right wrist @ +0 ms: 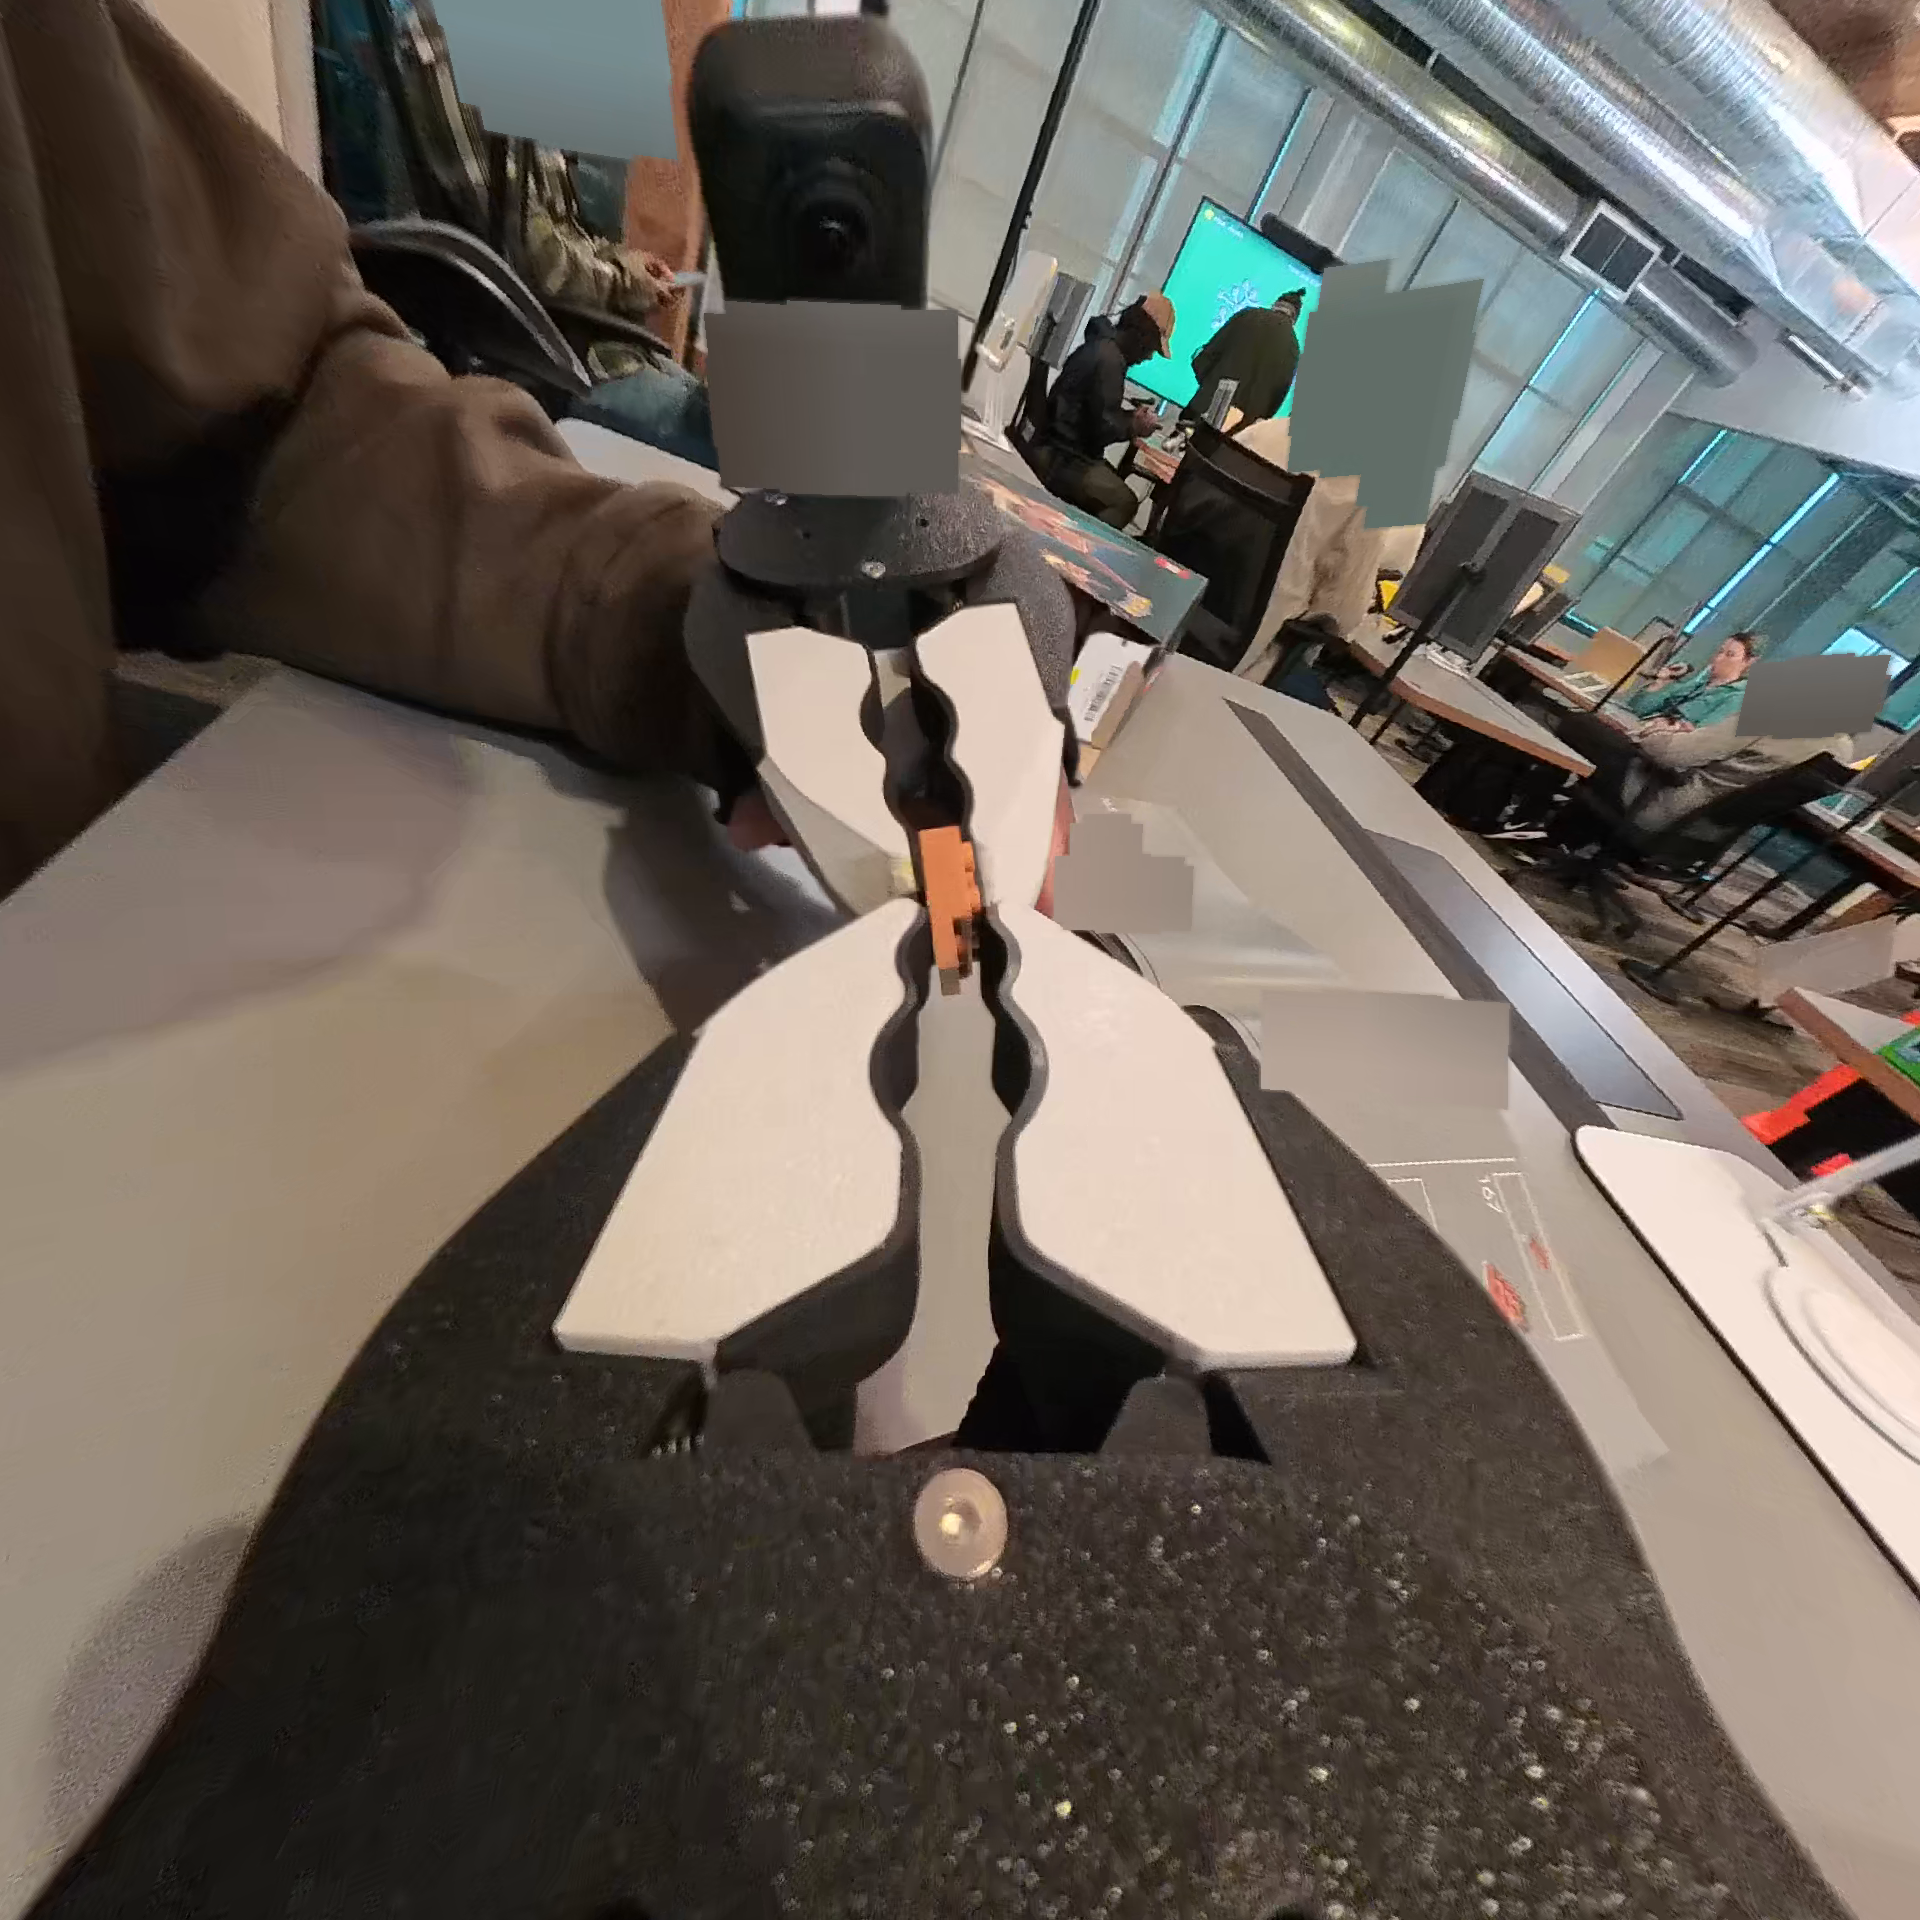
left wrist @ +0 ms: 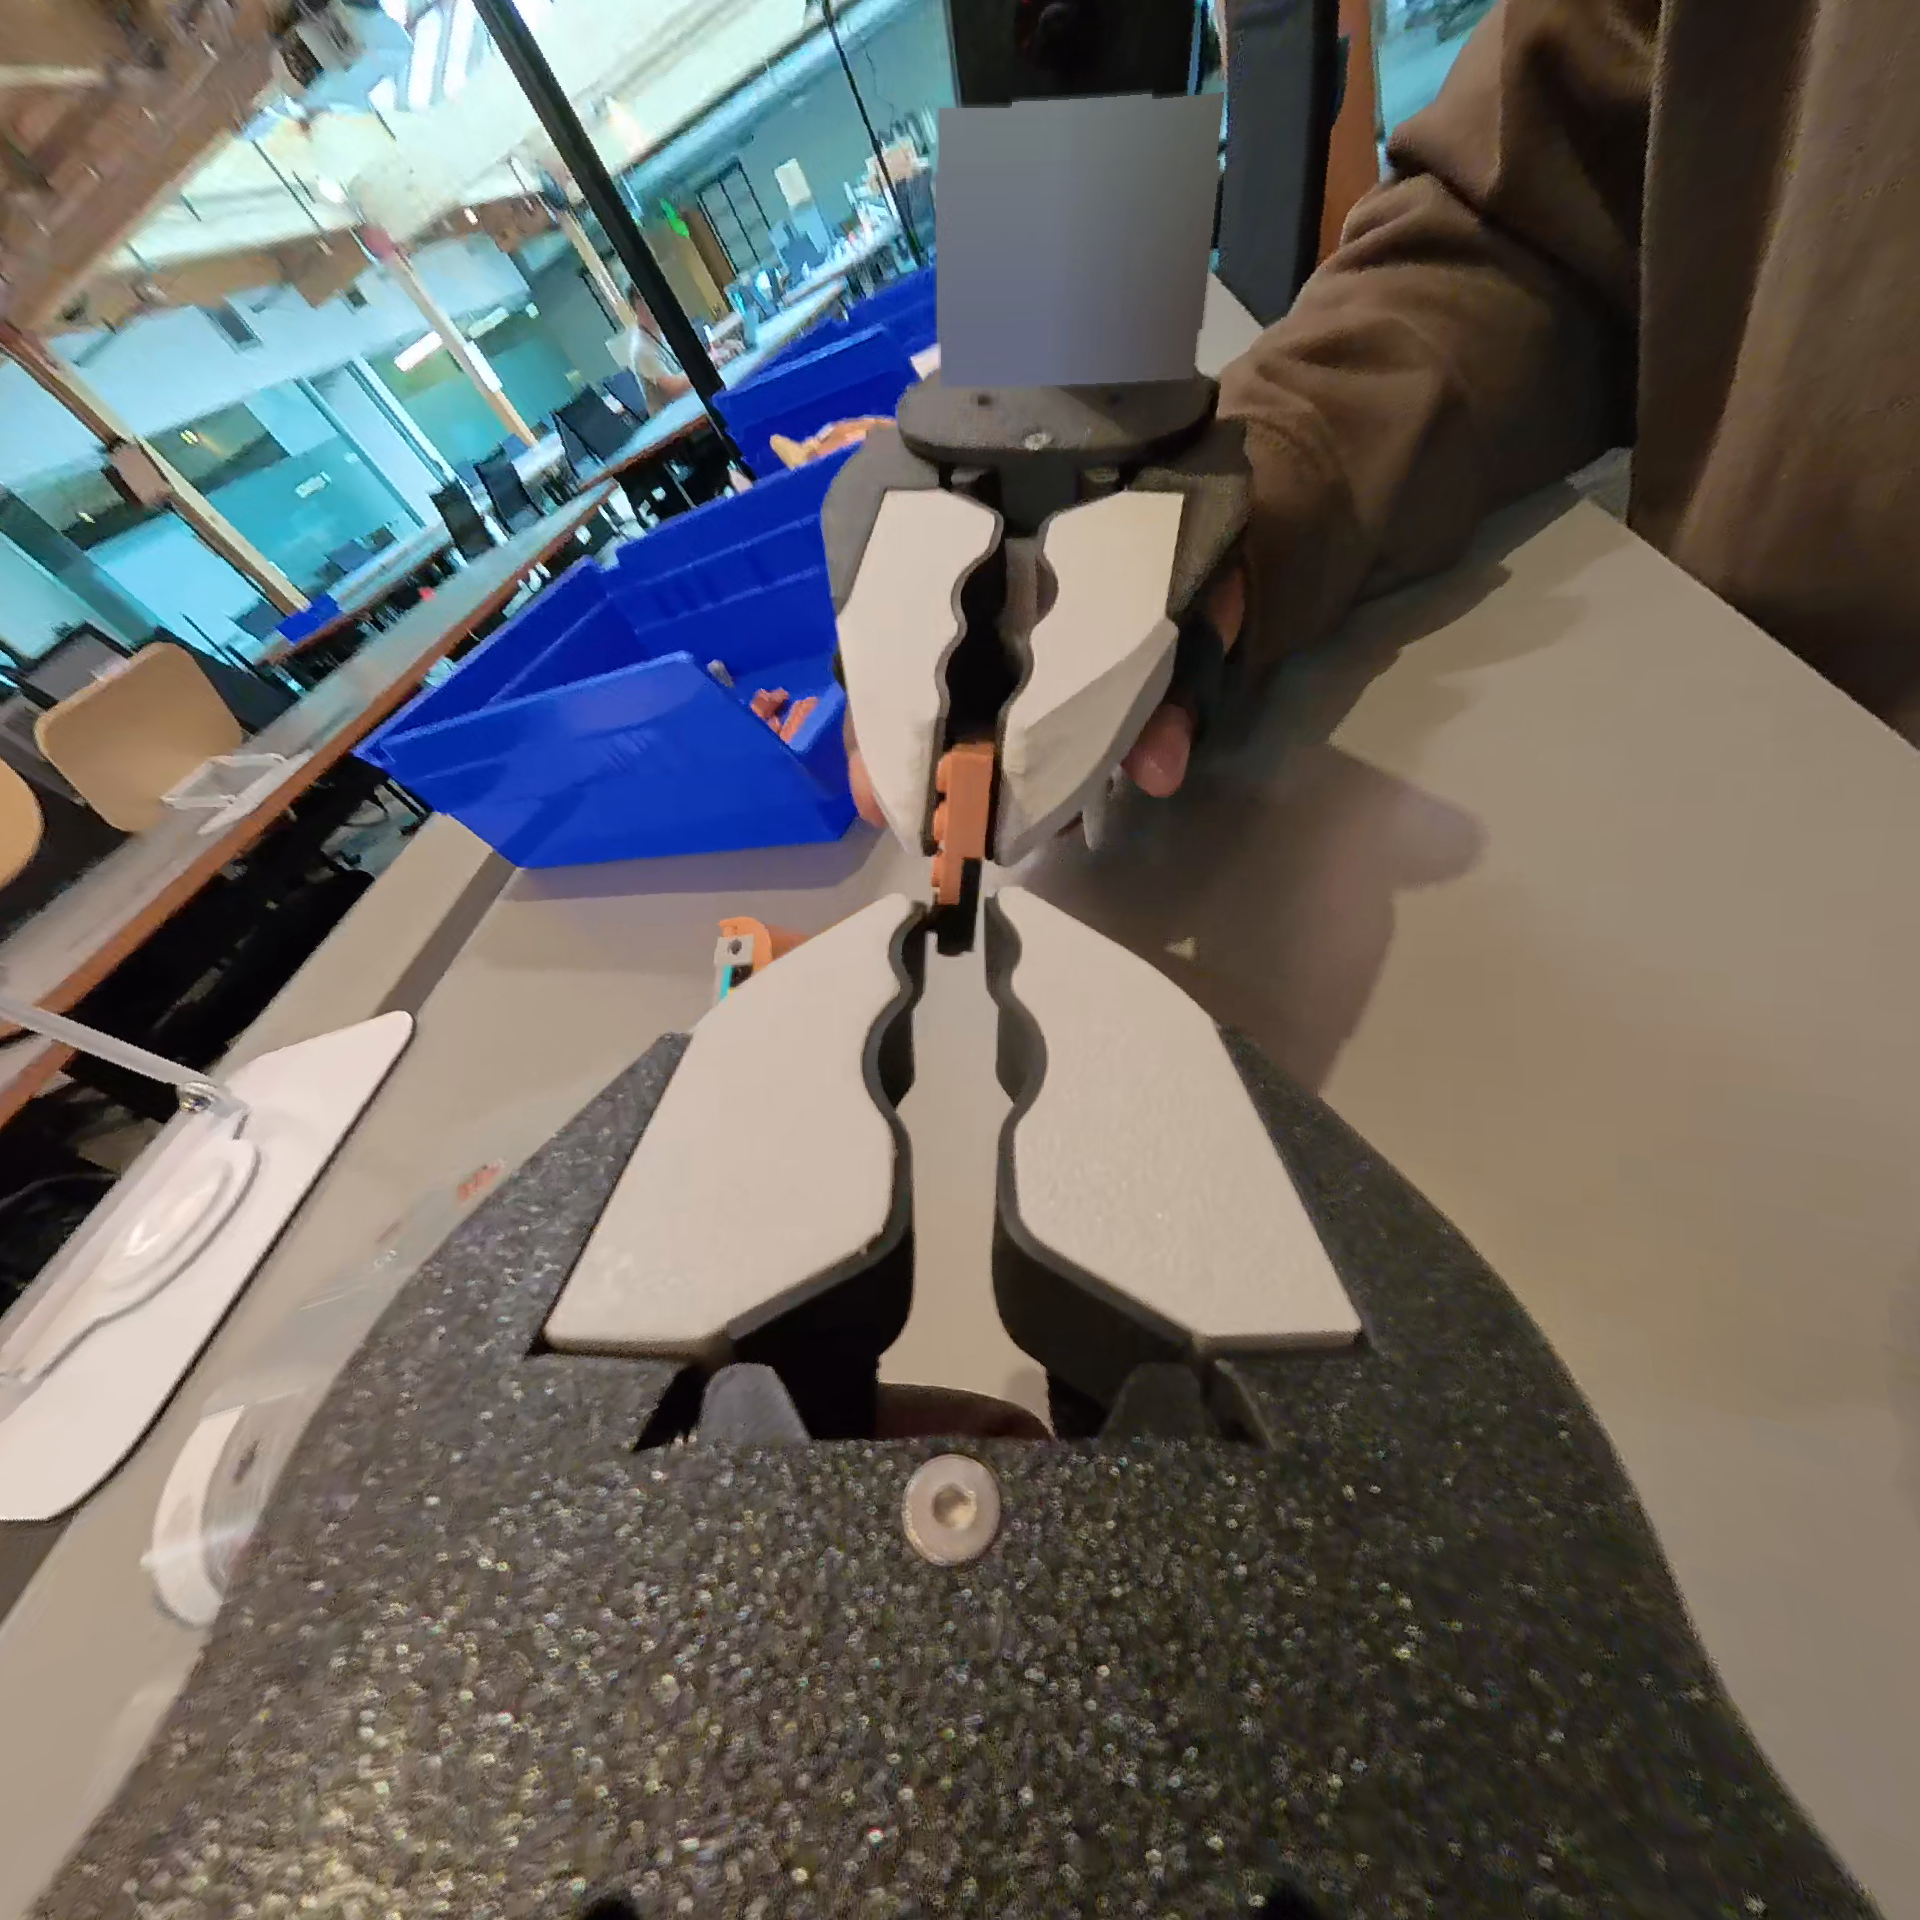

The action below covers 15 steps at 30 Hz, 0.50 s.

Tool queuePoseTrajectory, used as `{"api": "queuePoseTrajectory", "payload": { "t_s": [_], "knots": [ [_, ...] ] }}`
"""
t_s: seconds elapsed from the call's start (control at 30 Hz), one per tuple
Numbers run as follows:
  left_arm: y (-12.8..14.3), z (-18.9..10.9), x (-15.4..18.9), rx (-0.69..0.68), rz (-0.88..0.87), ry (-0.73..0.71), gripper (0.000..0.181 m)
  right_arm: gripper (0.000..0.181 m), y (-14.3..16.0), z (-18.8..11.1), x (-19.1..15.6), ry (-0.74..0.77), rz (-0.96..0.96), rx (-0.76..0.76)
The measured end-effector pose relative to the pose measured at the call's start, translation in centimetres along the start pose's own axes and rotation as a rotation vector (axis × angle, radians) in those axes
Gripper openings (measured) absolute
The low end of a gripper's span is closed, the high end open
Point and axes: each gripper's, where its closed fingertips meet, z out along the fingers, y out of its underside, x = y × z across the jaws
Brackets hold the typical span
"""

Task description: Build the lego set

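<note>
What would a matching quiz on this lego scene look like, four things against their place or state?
Things:
1. lego piece
2. blue bin
3. small build
4. white mat

Places or states:
a. flat at the left edge of the table
b. clamped between the left claw and the right claw
c. holds loose orange parts
d. lies on the table between bin and left claw

Pairs: 1-b, 2-c, 3-d, 4-a
</note>
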Motion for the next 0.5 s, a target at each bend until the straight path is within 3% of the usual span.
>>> {"api": "queuePoseTrajectory", "payload": {
  "t_s": [0.1,0.2,0.37,0.5],
  "knots": [
    [1.2,-0.2,-0.2,-0.067,-0.061,0.026,0.03,0.008,0.5,0.0,0.6,0.043,-0.044,-0.041],
    [1.6,-0.4,0.0,-0.087,-0.253,0.106,0.04,0.008,1.4,0.0,1.1,0.095,-0.147,-0.108],
    [1.1,0.1,-0.1,-0.015,-0.646,0.202,0.042,0.009,2.6,0.6,0.6,0.146,-0.374,-0.207],
    [1.1,0.4,-0.2,0.013,-0.785,0.232,0.04,0.009,3.0,0.9,0.1,0.162,-0.485,-0.246]
  ]
}}
